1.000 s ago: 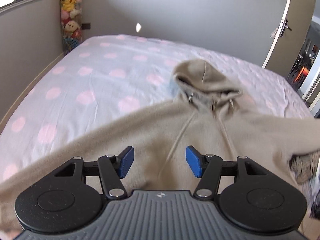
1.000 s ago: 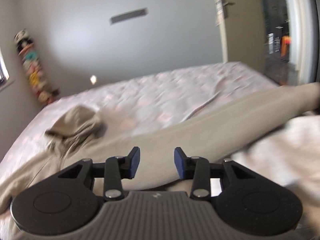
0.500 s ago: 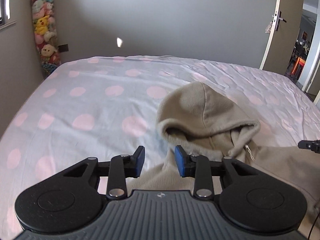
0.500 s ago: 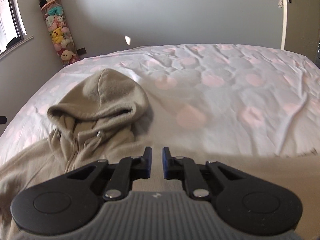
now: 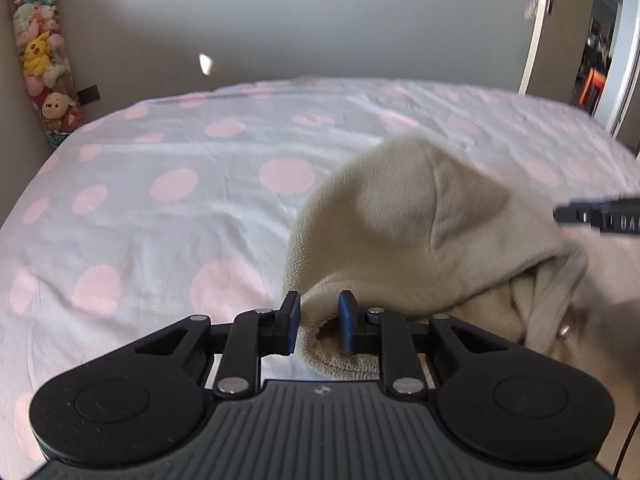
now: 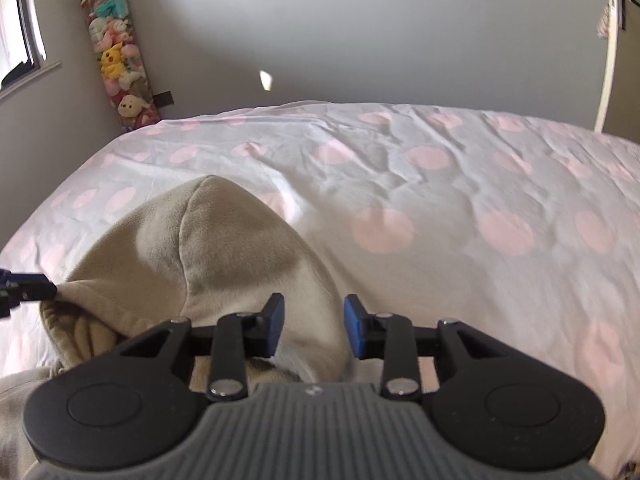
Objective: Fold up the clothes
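left gripper point(image 5: 319, 326) clenched on hood point(image 5: 400, 216) rim | right gripper point(image 6: 314, 326) released, straddling hood edge (contact unclear) | window point(image 6: 20, 32) only in right view | bed point(image 6: 460, 200) middle

My left gripper point(image 5: 319, 328) held low and level, pointing forward. Blue pads point(image 5: 347, 322) stand a narrow gap apart, not closed down flat; fabric sits in the gap between them. My right gripper point(image 6: 314, 328) likewise low, level, forward. Its pads point(image 6: 354, 332) are set a little wider, parted. Each gripper's tip shows at the edge of the other's view: the two held side by side, near each other.
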{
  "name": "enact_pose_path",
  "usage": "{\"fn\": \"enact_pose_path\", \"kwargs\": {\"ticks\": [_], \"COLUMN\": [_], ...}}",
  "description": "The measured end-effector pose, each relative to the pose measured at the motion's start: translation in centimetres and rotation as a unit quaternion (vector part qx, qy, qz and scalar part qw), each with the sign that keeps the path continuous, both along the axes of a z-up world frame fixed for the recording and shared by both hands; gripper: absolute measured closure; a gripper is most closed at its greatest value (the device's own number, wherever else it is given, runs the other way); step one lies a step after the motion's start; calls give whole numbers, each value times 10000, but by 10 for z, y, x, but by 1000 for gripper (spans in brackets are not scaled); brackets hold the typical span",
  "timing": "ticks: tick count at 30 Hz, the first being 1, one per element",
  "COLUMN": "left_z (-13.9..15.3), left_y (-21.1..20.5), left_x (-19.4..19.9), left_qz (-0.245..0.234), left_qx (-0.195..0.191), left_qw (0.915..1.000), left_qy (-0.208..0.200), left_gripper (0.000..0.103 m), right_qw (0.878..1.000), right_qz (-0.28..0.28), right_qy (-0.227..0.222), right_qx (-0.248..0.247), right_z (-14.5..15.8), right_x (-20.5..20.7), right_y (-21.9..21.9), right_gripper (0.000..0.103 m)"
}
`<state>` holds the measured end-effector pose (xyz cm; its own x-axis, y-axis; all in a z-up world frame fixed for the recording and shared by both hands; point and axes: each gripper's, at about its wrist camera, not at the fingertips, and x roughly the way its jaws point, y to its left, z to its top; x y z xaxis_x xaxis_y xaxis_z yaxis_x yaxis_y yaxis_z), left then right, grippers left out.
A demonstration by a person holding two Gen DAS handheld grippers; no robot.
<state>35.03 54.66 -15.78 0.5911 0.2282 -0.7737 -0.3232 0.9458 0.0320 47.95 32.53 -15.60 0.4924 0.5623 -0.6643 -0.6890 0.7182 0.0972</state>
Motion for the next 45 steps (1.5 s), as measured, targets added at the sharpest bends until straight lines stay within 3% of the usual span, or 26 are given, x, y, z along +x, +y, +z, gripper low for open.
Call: {"fn": "enact_pose_path", "kwargs": {"ticks": [1, 4, 7, 10, 12, 13, 14, 15, 16, 17, 23, 31, 40, 45], "left_z": [-6, -22, -36, -47, -51, -52, -53, -54, -55, -56, -57, -33, 22, 40], "left_y": [2, 6, 6, 9, 7, 4, 1, -1, -1, 0, 3, -5, -11, -20], "left_x": [1, 4, 5, 7, 8, 9, 10, 10, 10, 10, 6, -17, -85, -107], "left_qz": [16, 3, -57, 22, 26, 7, -11, -21, -22, -20, 122, 311, -100, -227], "left_qx": [-10, -7, 52, -16, 48, 128, 208, 260, 269, 266, 157, 300, 223, 126], "left_qw": [9999, 9992, 9979, 9970, 9967, 9965, 9962, 9960, 9960, 9961, 9973, 9988, 9997, 9996], "left_qy": [118, 409, 651, 777, 810, 829, 845, 854, 852, 846, 705, 233, 93, 102], "left_gripper": [84, 84, 84, 85, 85, 85, 85, 85, 85, 86, 86, 83, 69, 64], "right_qw": [10000, 9994, 9982, 9985, 9990, 9992, 9993, 9993, 9991, 9990, 9928, 9604, 9302, 9258], "right_qz": [41, 116, 92, 101, 115, 121, 173, 244, 297, 371, 975, 2128, 2990, 3168], "right_qy": [-41, -268, -484, -387, -236, -167, -62, 60, 110, 47, -687, -1798, -2080, -1888], "right_qx": [-29, -210, -347, -368, -370, -354, -312, -279, -271, -245, 63, -39, -448, -824], "right_z": [-1, -6, -11, -20, -26, -28, -31, -33, -33, -31, 2, 34, 2, -27], "right_x": [3, 9, 18, 32, 40, 42, 44, 44, 43, 39, -6, -95, -163, -184], "right_y": [9, 31, 44, 51, 54, 56, 58, 59, 60, 60, 38, -12, -67, -96], "right_gripper": [65, 42, 41, 41, 43, 49, 64, 72, 89, 94, 96, 96, 96, 96]}}
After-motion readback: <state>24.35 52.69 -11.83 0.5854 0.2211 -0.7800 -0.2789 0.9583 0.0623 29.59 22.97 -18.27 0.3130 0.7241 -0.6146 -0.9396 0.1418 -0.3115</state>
